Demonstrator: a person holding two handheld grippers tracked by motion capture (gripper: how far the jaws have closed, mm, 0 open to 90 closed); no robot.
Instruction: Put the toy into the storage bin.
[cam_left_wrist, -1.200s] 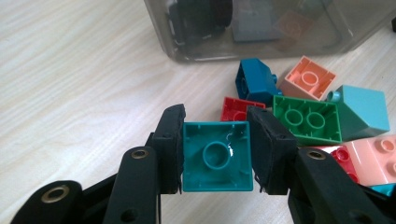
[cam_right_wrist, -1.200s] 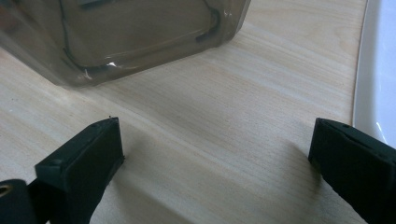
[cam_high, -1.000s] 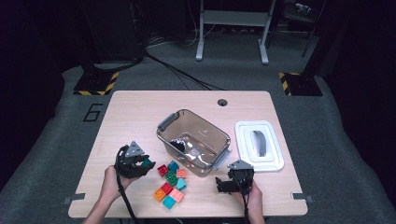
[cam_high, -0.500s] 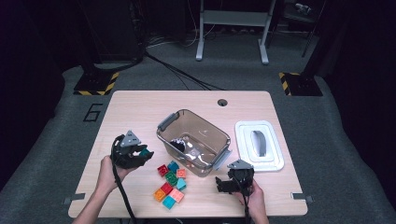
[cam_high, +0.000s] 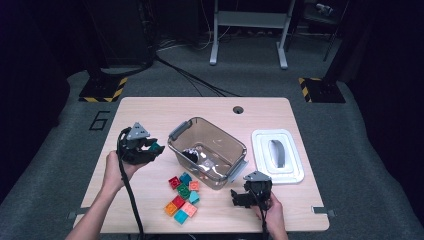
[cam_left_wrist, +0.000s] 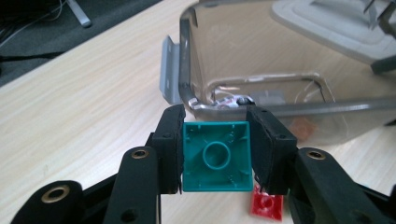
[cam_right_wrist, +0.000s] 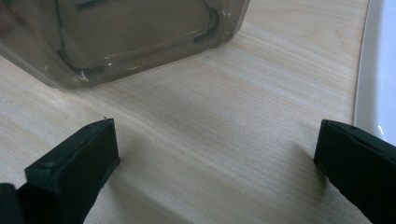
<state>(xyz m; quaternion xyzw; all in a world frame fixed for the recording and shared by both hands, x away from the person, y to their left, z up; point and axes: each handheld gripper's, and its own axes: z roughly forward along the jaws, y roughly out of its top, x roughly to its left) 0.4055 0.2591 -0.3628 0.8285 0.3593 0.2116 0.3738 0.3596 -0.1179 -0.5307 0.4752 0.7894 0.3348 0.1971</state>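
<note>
Your left hand (cam_high: 116, 170) is raised over the left part of the table (cam_high: 150, 112), its forearm reaching in from the near edge; the left gripper (cam_high: 150, 149) points right toward the bin (cam_high: 235, 145), jaws clamped on a teal block (cam_left_wrist: 215, 157) with its hollow underside facing the camera; your right hand (cam_high: 267, 210) rests low at the near right edge, the right gripper (cam_high: 239, 197) aimed left with jaws spread wide and nothing between them; a "6" (cam_high: 100, 120) marks the floor left of the table.
</note>
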